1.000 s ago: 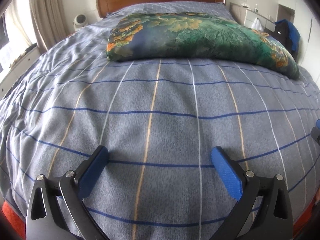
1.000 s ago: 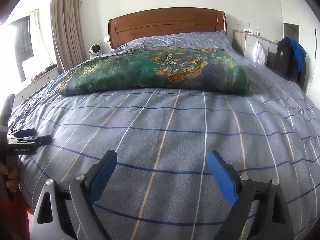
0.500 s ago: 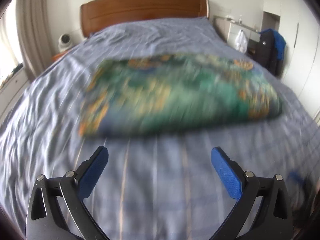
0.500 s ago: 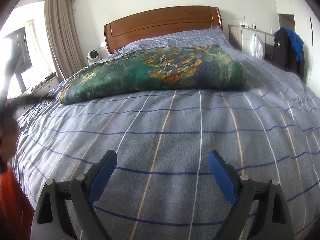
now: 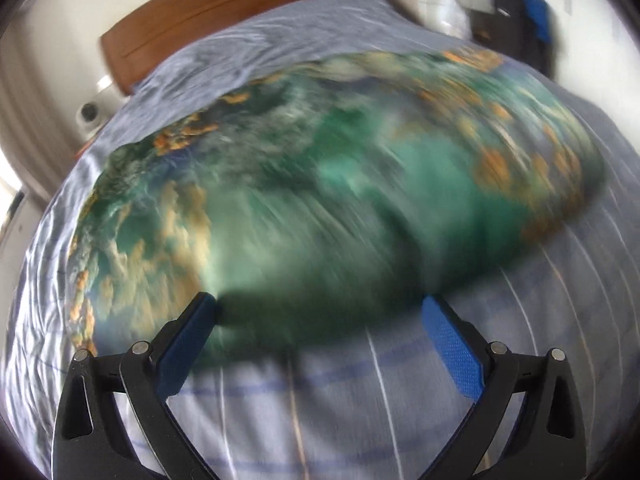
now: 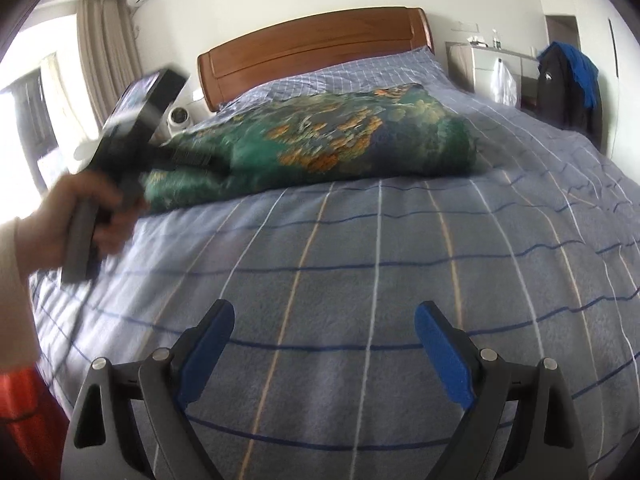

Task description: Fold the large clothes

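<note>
Green and orange print covers the folded cloth (image 6: 320, 148), which lies across the far half of the bed (image 6: 380, 280), on a grey-blue checked cover. At the left of the right wrist view, the person's left hand (image 6: 80, 220) carries the left tool (image 5: 318, 320) in toward the cloth's left end, probably to take an edge there. Its own camera shows both blue pads spread wide with nothing between them, the cloth's near edge lying just beyond their tips; that view is too blurred to tell if they touch. The right tool (image 6: 324, 328) hangs over bare cover in the near middle, pads equally apart and empty, well short of the cloth, likely waiting its turn. Only the right view gives the sharp room: wooden headboard (image 6: 316, 48), curtain (image 6: 108, 60), and a dark jacket (image 6: 568, 80) at the far right.
</note>
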Demonstrator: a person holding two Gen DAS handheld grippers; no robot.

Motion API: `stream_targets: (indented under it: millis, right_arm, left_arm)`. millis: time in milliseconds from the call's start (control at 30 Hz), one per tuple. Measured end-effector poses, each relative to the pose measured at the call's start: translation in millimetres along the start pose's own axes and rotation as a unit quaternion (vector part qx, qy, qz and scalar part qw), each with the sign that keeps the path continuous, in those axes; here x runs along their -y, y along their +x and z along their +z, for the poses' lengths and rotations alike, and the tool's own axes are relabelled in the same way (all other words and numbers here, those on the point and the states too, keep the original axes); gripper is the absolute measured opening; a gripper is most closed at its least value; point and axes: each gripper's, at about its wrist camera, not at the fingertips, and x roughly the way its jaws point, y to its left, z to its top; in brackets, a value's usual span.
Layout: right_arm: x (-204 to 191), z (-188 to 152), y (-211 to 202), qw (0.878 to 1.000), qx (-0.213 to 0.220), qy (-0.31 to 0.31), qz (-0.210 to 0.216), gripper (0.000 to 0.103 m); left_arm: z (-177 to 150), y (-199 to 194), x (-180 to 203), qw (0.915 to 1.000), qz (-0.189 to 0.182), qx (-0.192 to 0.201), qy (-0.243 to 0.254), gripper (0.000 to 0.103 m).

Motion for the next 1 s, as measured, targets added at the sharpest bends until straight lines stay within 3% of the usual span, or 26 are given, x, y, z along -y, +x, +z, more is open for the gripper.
stream_targets:
  millis: [100, 200, 367, 433, 467, 500, 533, 600, 633, 667, 733, 767, 800, 867, 1000]
  right_arm:
    - [27, 24, 1, 0.998, 0.007, 0.062, 0.023, 0.091]
    - [68, 60, 18, 0.987, 0.015, 0.15, 0.054, 0.091]
    - [147, 103, 82, 0.94, 0.009, 0.327, 0.093, 0.091]
    - [170, 107, 119, 0.912, -0.009, 0.395, 0.115, 0.09]
    - [179, 107, 136, 0.893, -0.013, 0.432, 0.122, 0.081]
    - [182, 109, 142, 0.886, -0.006, 0.448, 0.122, 0.07]
    - [183, 113, 148, 0.881, -0.003, 0.456, 0.123, 0.052]
    - [175, 125, 144, 0.89, 0.006, 0.445, 0.104, 0.039]
    - [167, 132, 135, 0.901, 0.021, 0.423, 0.099, 0.032]
    - [147, 146, 117, 0.926, 0.047, 0.365, 0.083, 0.029]
    - [108, 166, 91, 0.962, 0.077, 0.256, 0.049, 0.027]
    - [90, 172, 81, 0.973, 0.089, 0.211, 0.037, 0.026]
    - [71, 178, 73, 0.98, 0.1, 0.168, 0.028, 0.026]
    - [35, 184, 60, 0.989, 0.119, 0.091, 0.017, 0.025]
    - [-35, 188, 51, 0.989, 0.133, -0.058, 0.001, 0.024]
  left_arm:
    - [-4, -24, -1, 0.9994, -0.015, 0.023, 0.022, 0.102]
    - [19, -39, -10, 0.9981, -0.045, 0.042, -0.001, 0.102]
    - [66, -37, -10, 0.993, -0.094, 0.064, -0.034, 0.102]
    - [74, -28, -7, 0.993, -0.098, 0.054, -0.037, 0.102]
    - [78, -25, -6, 0.9929, -0.103, 0.047, -0.038, 0.102]
    - [80, -24, -4, 0.9923, -0.112, 0.04, -0.036, 0.102]
    - [84, -27, -4, 0.9911, -0.123, 0.039, -0.031, 0.102]
    - [91, -36, -5, 0.9875, -0.151, 0.039, -0.023, 0.102]
    - [99, -41, -6, 0.9829, -0.18, 0.035, -0.02, 0.102]
    - [106, -46, -4, 0.977, -0.21, 0.029, -0.021, 0.102]
    - [122, -50, -1, 0.9645, -0.262, 0.014, -0.027, 0.102]
    - [132, -50, 3, 0.957, -0.289, 0.003, -0.027, 0.102]
    - [143, -51, 9, 0.9484, -0.316, -0.01, -0.023, 0.102]
    - [158, -51, 17, 0.9401, -0.34, -0.019, -0.012, 0.102]
    - [177, -63, 24, 0.9363, -0.35, -0.023, -0.001, 0.102]
